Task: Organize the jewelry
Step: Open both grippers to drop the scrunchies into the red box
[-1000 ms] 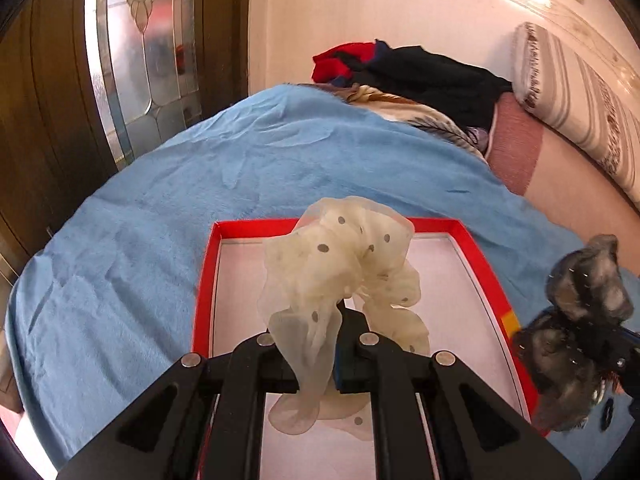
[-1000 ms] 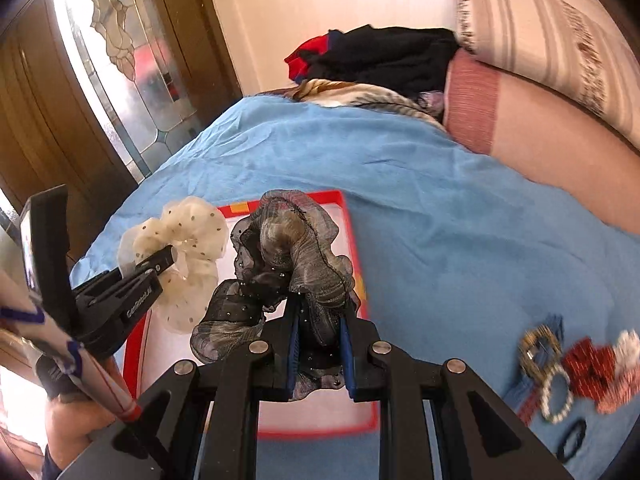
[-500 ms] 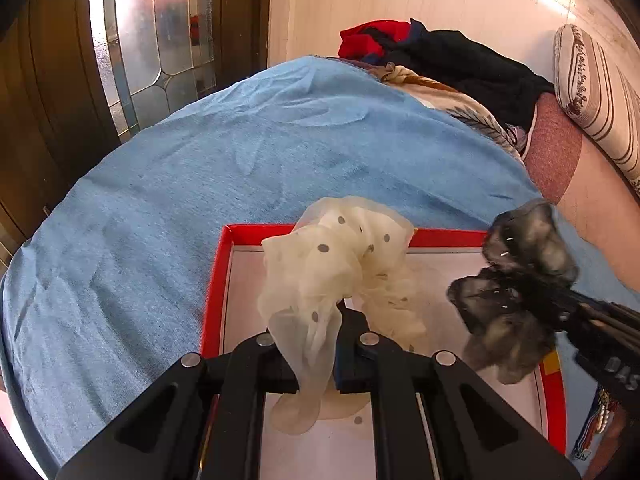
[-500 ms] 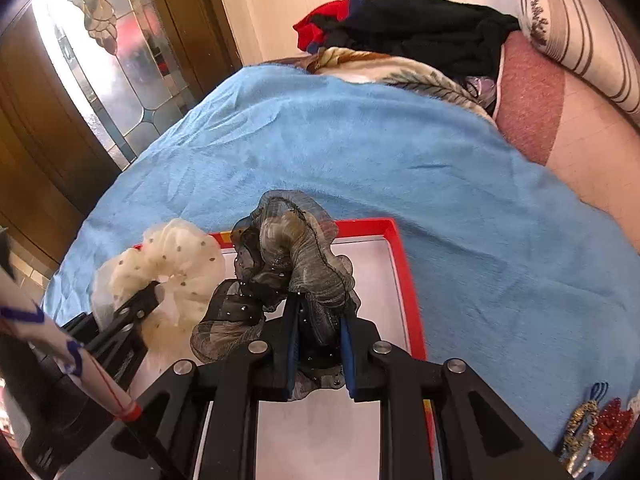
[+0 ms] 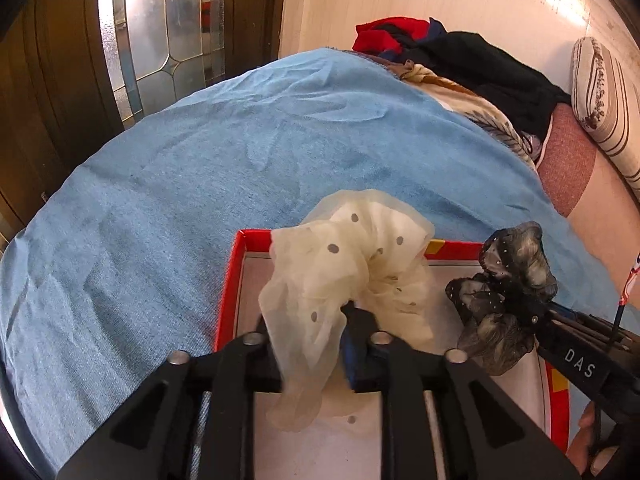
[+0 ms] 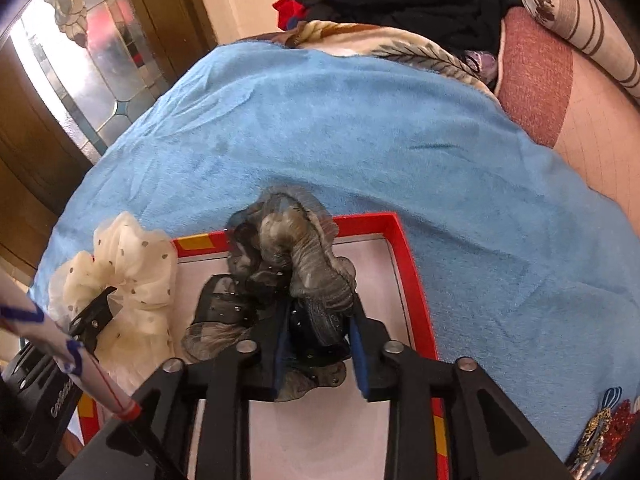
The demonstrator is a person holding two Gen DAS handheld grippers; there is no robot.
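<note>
My left gripper (image 5: 316,340) is shut on a cream dotted scrunchie (image 5: 352,260) and holds it over the left half of a red-rimmed white tray (image 5: 230,280). My right gripper (image 6: 316,344) grips a grey-black scrunchie (image 6: 296,264) over the tray (image 6: 412,280); its jaws look slightly parted around the fabric. In the left wrist view the grey scrunchie (image 5: 508,296) hangs to the right of the cream one. In the right wrist view the cream scrunchie (image 6: 128,268) sits at the left.
The tray lies on a blue blanket (image 5: 200,168) on a bed. Several jewelry pieces (image 6: 604,428) lie on the blanket at the right. Piled clothes (image 6: 400,4) and a striped pillow (image 5: 604,100) are at the far side. A wooden glass door (image 5: 140,40) stands left.
Both grippers moved forward and lower over the tray with their scrunchies. The right gripper's jaws have widened a little around the grey scrunchie.
</note>
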